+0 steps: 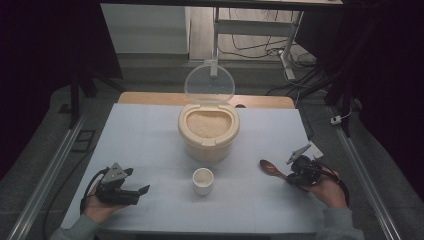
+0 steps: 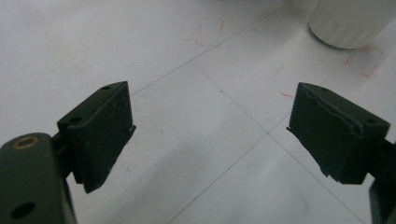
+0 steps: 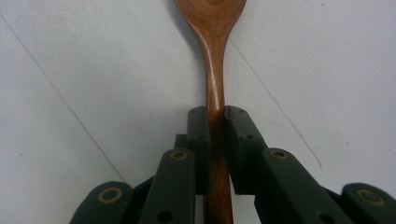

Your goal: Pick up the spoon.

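Note:
A brown wooden spoon (image 1: pixel 271 168) lies on the white table at the right, bowl toward the middle. My right gripper (image 1: pixel 294 176) is shut on the spoon's handle (image 3: pixel 215 93), with both pads pressed against it in the right gripper view. A small white cup (image 1: pixel 203 180) stands near the table's middle front; its base (image 2: pixel 348 23) shows at the top right of the left gripper view. Behind it stands a cream rice container (image 1: pixel 208 131) full of rice, its clear lid (image 1: pixel 209 83) raised. My left gripper (image 1: pixel 142 192) rests open at the front left, nothing between its fingers (image 2: pixel 100 133).
The table (image 1: pixel 150 130) is covered with a white sheet marked with thin grid lines and small red marks. A wooden edge shows behind it. Metal rails run along both sides, and cables lie on the floor beyond.

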The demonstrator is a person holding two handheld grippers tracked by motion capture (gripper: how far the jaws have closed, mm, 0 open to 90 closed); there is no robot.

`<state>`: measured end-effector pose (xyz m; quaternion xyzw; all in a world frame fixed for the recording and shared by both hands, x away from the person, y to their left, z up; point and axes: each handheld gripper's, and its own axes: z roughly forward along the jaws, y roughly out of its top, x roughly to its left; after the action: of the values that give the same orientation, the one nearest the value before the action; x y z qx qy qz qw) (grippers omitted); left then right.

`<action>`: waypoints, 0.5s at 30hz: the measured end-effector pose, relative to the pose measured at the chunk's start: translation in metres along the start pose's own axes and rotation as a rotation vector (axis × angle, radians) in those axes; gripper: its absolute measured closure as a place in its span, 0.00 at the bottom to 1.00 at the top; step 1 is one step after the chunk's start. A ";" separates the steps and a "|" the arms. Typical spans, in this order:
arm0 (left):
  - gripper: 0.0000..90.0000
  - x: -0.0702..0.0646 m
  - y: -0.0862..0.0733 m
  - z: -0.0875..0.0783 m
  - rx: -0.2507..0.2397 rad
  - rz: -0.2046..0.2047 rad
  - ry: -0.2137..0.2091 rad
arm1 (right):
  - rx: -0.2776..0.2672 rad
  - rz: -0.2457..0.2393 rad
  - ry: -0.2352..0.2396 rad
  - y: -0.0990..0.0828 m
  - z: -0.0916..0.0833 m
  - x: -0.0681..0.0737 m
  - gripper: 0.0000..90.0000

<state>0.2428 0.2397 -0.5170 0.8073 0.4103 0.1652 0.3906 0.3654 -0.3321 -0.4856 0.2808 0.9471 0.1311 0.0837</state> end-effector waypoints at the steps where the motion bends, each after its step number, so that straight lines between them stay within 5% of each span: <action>1: 0.15 0.000 0.000 0.000 0.000 0.001 0.000 | -0.008 0.003 0.000 0.000 -0.001 0.000 0.89; 15: 0.15 0.000 0.000 0.001 0.004 0.003 0.002 | -0.146 0.015 -0.003 -0.002 -0.019 0.002 0.89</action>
<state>0.2430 0.2397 -0.5176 0.8086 0.4099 0.1654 0.3883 0.3580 -0.3363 -0.4680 0.2814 0.9327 0.2001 0.1042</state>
